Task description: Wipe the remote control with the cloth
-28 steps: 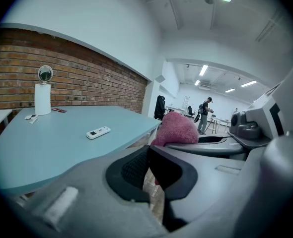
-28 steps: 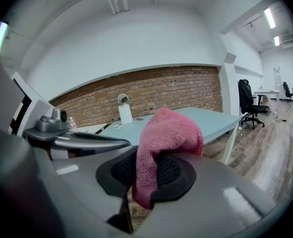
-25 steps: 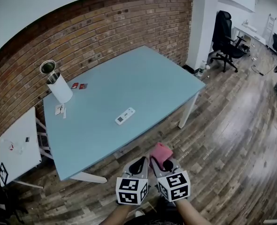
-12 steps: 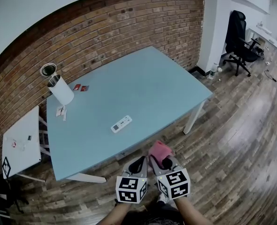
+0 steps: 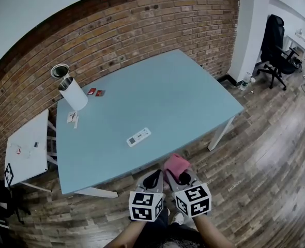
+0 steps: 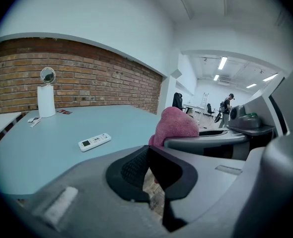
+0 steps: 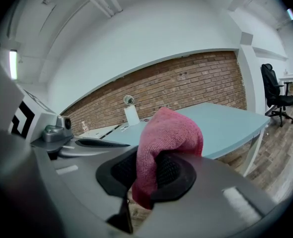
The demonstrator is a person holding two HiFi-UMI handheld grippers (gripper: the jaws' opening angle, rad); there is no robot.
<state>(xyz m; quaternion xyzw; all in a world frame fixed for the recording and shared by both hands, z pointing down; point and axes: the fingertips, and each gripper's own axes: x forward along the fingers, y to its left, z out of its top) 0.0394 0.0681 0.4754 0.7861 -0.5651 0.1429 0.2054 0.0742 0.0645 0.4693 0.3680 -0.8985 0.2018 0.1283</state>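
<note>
A white remote control (image 5: 138,137) lies near the front middle of the light blue table (image 5: 183,94); it also shows in the left gripper view (image 6: 94,142). Both grippers hang side by side before the table's near edge, short of the remote. My right gripper (image 5: 177,175) is shut on a pink cloth (image 5: 176,165), which bulges up out of its jaws (image 7: 169,138). My left gripper (image 5: 153,179) is shut with nothing in it (image 6: 147,168). The pink cloth (image 6: 177,125) shows just to its right.
A white cylinder with a round mirror (image 5: 70,89) stands at the table's far left, with small red cards (image 5: 96,92) and a paper scrap (image 5: 73,118) nearby. A white side table (image 5: 26,154) is to the left. A black office chair (image 5: 276,45) stands far right on the wood floor.
The table and remote have shifted slightly in the head view as I move toward them. Both grippers stay side by side and shut, the cloth still in the right one.
</note>
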